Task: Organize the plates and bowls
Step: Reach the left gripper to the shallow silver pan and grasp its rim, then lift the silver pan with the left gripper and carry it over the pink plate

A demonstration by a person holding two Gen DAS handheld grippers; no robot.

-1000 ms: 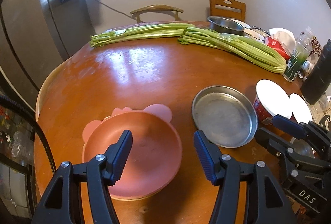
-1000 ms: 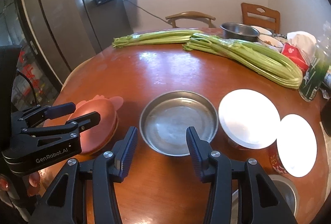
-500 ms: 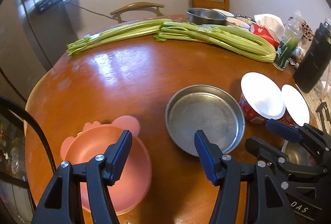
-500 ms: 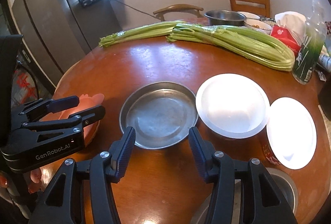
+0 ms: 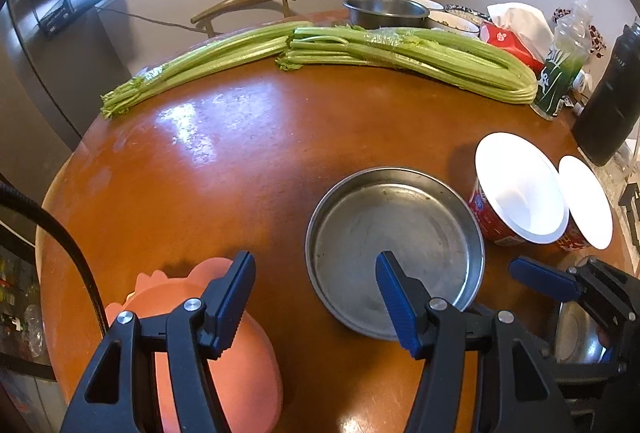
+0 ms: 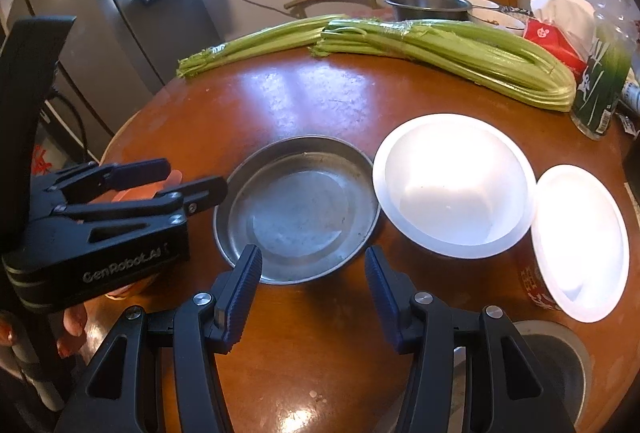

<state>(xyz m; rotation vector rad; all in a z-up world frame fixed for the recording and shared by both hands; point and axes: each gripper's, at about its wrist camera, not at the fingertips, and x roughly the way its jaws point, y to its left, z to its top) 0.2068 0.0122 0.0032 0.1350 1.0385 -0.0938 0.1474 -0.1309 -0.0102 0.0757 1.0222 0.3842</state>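
A shallow steel plate (image 5: 394, 233) lies on the round wooden table; it also shows in the right wrist view (image 6: 298, 207). A pink bowl (image 5: 244, 361) on pink eared plates sits at the near left, mostly behind my left gripper (image 5: 316, 297), which is open and empty, its right finger over the steel plate's near rim. My right gripper (image 6: 312, 293) is open and empty just in front of the steel plate. The left gripper shows at the left of the right wrist view (image 6: 176, 181), hiding the pink bowl.
Two white-lidded red cups (image 6: 454, 185) (image 6: 580, 241) stand right of the steel plate. A steel bowl (image 6: 560, 361) sits near right. Celery bunches (image 5: 400, 53) lie across the far side, with a steel pot (image 5: 384, 11), tissue pack, green bottle (image 5: 560, 73) and black flask (image 5: 612, 101).
Both grippers have shifted right: the left from over the pink bowl toward the steel plate, the right moving with it. Both stay open and empty.
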